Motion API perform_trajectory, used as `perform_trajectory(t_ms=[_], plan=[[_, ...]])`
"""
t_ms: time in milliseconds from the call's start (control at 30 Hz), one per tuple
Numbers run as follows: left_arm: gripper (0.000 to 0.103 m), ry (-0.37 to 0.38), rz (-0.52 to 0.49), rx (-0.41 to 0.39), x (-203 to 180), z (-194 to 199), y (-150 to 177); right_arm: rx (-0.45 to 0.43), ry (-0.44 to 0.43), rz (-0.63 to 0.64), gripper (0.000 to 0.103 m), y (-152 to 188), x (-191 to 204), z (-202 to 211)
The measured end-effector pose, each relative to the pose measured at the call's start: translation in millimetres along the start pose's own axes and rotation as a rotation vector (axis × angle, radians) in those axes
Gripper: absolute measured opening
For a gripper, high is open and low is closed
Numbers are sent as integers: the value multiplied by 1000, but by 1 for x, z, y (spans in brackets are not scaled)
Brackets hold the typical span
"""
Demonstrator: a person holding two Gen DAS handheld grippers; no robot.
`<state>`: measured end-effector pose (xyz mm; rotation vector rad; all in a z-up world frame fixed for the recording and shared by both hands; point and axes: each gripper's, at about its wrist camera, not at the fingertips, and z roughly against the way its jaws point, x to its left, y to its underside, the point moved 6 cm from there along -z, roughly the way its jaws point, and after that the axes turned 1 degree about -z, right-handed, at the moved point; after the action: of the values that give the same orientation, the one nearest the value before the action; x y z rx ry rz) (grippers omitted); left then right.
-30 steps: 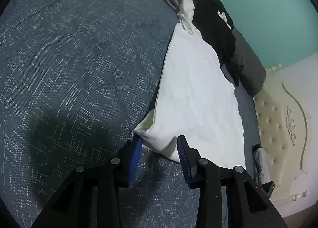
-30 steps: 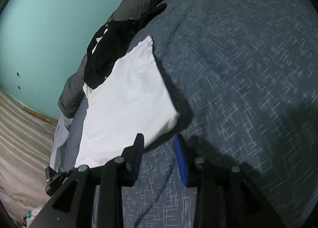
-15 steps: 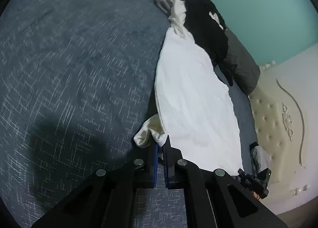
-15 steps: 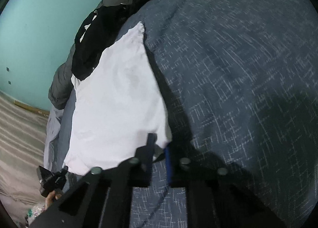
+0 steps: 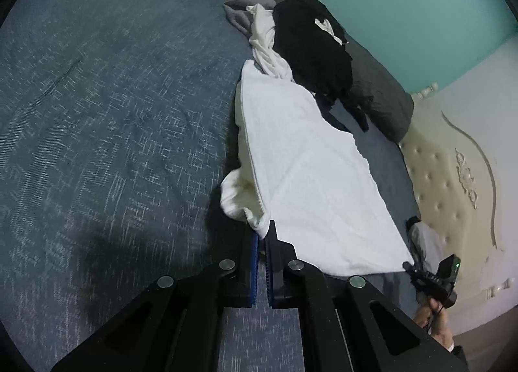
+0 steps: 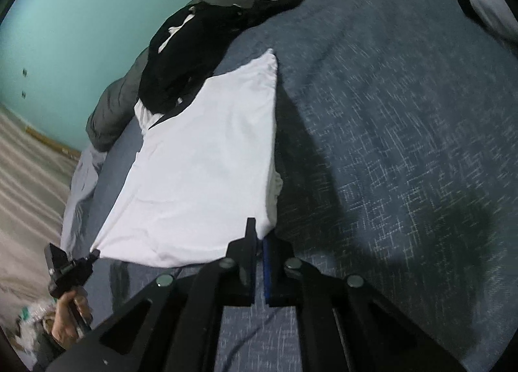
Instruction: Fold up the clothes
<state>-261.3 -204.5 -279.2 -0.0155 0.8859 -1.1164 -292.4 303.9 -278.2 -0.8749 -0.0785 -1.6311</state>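
Two grippers, left gripper (image 5: 261,236) and right gripper (image 6: 259,236), each have fingers clenched on a near corner of the white garment (image 5: 307,171), stretched taut just above the bed (image 5: 113,112) (likely so the fold stays even); black clothes (image 5: 310,44) wait nearby.

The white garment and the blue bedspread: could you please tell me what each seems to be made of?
White garment: probably soft matte cotton knit; it drapes limply and bunches at the corner that the left claw pinches. Blue bedspread: seemingly woven fabric, matte, with pale crosshatch threads.
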Motion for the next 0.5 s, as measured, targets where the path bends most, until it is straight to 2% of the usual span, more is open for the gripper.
perform_trajectory(t_ms=[300, 500], plan=[[3, -22, -62, 43, -18, 30, 19, 18, 31, 52, 2, 13, 12, 41], [3, -30, -123, 76, -33, 56, 46, 43, 47, 76, 2, 32, 16, 64]])
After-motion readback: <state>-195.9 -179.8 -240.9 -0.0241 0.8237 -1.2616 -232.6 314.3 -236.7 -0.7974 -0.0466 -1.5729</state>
